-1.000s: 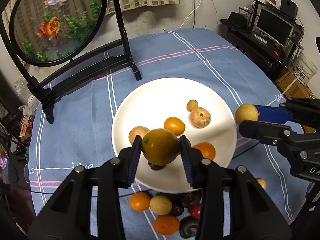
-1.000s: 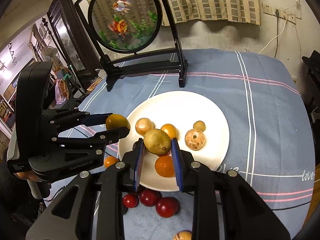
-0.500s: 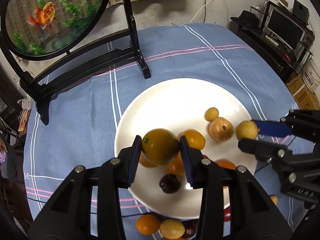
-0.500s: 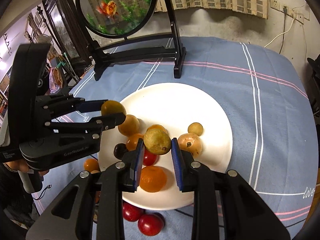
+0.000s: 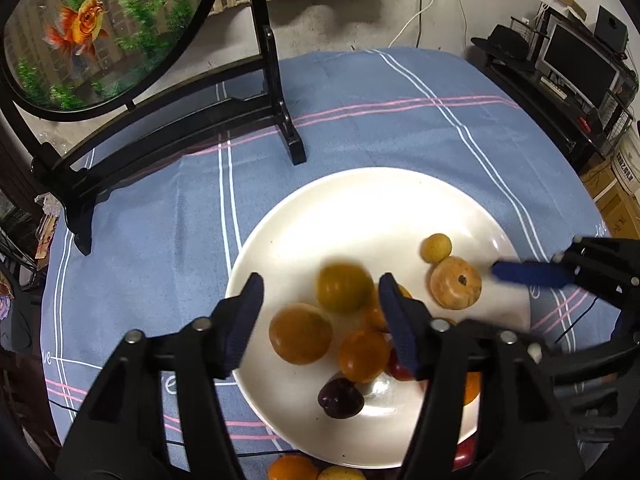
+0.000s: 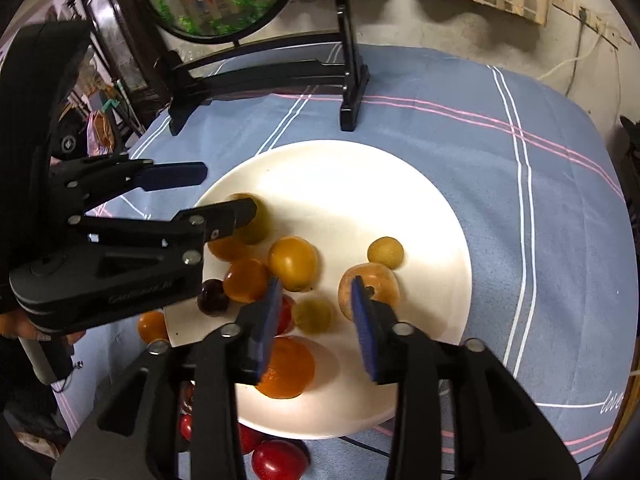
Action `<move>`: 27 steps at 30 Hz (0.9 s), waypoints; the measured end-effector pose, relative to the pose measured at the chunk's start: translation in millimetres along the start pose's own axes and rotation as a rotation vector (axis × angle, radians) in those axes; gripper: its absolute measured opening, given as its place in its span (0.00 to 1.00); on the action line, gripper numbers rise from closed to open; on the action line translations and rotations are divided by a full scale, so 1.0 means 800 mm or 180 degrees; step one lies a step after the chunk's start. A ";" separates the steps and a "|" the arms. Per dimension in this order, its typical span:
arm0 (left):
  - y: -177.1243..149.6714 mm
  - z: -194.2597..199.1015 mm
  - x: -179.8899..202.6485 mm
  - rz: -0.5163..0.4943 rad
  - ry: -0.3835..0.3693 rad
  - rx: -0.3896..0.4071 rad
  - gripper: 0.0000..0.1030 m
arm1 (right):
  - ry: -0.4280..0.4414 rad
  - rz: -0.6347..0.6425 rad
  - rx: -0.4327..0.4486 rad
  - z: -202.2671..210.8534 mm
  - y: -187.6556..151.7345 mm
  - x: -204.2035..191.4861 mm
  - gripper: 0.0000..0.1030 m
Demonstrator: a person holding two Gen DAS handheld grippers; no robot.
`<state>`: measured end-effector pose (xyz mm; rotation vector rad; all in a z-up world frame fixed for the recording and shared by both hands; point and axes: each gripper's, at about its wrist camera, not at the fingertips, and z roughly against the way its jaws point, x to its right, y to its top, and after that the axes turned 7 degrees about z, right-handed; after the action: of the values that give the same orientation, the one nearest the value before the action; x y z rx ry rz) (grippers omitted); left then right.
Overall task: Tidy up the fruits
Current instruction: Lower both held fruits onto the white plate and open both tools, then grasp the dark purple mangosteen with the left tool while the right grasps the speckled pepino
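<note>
Left wrist view: left gripper (image 5: pixel 320 312) jaws spread wide, holding nothing; greenish-yellow fruit (image 5: pixel 344 288) sits blurred between them over the white plate (image 5: pixel 360 200), apparently just dropped there for collection. Right gripper (image 6: pixel 316 320) jaws likewise open and empty above a small yellow fruit (image 6: pixel 311 316). Loose fruit remains on the tabletop (image 6: pixel 540 200).

1. White round plate (image 5: pixel 304 216) sits on the cloth, holding most of the fruits.
2. Green-yellow round fruit (image 5: pixel 344 287), blurred, lies near the plate's centre.
3. Orange fruit (image 5: pixel 300 333) lies at its 7 o'clock, touching or nearly so.
4. Smaller orange fruit (image 5: pixel 363 356) sits at 5 o'clock of the green-yellow one.
5. Dark purple fruit (image 5: pixel 340 398) rests toward the plate's 6 o'clock.
6. Tan fruit with a dark stem spot (image 5: pixel 456 282) lies toward 3 o'clock; a small yellow fruit (image 5: pixel 436 247) touches it at 11 o'clock.
7. Red fruits (image 6: pixel 280 460) lie off the plate, past its 6 o'clock rim.
</note>
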<state>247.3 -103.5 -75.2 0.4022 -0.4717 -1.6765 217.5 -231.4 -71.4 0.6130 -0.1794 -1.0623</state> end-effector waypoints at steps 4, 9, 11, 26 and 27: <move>0.001 0.007 0.000 -0.0011 0.0007 0.0038 0.61 | 0.0021 -0.0066 0.0125 0.019 -0.005 0.006 0.58; -0.004 0.026 0.002 -0.0028 -0.0005 0.0098 0.61 | 0.0029 -0.0171 0.0209 0.048 -0.025 0.009 0.58; -0.008 0.036 0.003 -0.0043 0.0005 0.0136 0.62 | 0.0024 -0.0198 0.0226 0.058 -0.034 0.007 0.58; -0.060 0.126 0.007 -0.0051 0.0054 0.0367 0.70 | 0.0094 -0.0506 0.0259 0.126 -0.154 -0.029 0.59; -0.067 0.133 0.005 -0.0023 0.0056 0.0384 0.70 | 0.0095 -0.0535 0.0273 0.129 -0.161 -0.031 0.59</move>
<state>146.8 -92.0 -12.0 0.5071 -0.5605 -1.6552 64.1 -293.4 -54.2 0.7304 -0.1499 -1.2114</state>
